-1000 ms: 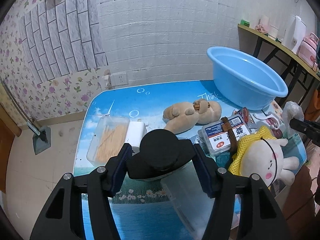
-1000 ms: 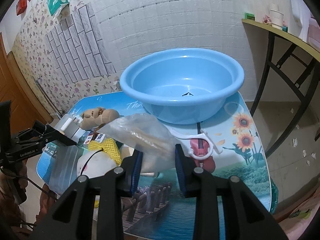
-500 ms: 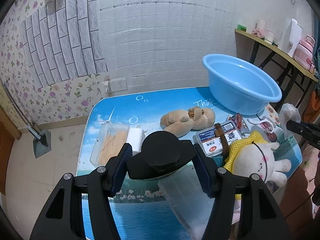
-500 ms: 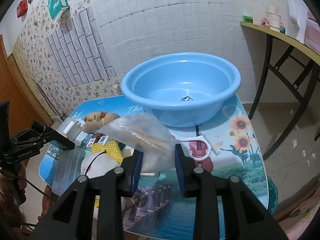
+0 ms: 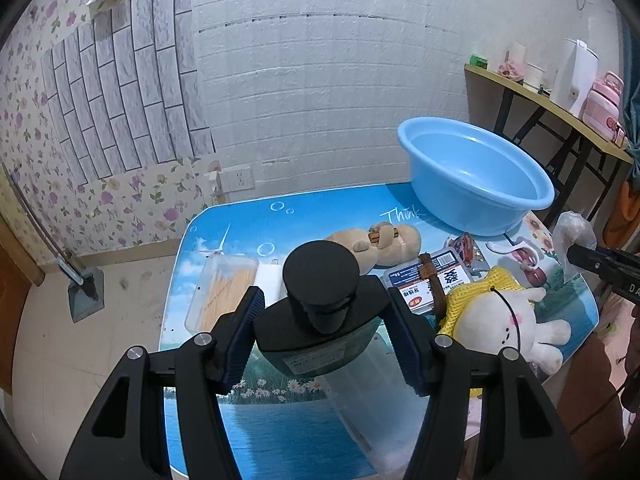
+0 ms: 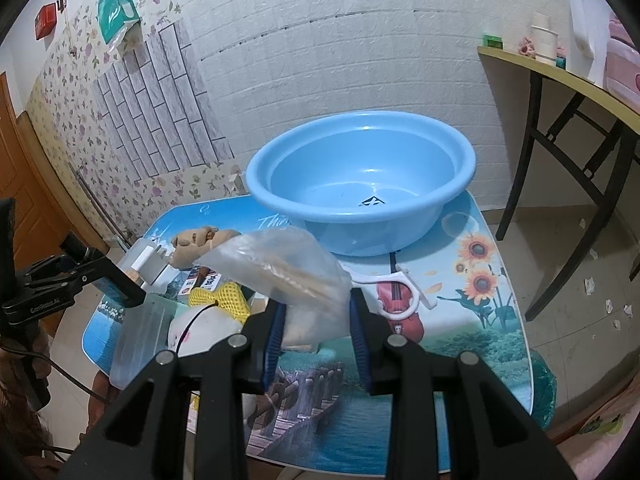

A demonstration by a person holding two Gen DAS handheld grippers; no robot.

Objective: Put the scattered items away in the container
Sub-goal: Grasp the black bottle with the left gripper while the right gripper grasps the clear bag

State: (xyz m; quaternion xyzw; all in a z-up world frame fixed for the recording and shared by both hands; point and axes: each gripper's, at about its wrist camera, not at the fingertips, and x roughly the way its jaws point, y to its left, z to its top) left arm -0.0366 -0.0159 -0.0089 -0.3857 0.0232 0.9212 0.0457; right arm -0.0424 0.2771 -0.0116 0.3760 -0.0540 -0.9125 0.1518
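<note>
Both grippers are loaded: left gripper (image 5: 322, 338) clamps a black-capped bottle (image 5: 320, 312), right gripper (image 6: 316, 334) pinches a plastic bag (image 6: 288, 276) nearly shut. Basin (image 6: 360, 184) sits just beyond the bag, so I'd carry each over its rim before letting go.

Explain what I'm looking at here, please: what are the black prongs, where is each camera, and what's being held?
No robot: a person holds two hand tools, each with two fingers and a camera looking along them. In the left view, the left gripper clamps a black bottle. In the right view, the right gripper clamps a clear plastic bag. On the table sit an empty blue basin, a white plush rabbit, a tan plush toy, a labelled packet and a clear box of sticks.
</note>
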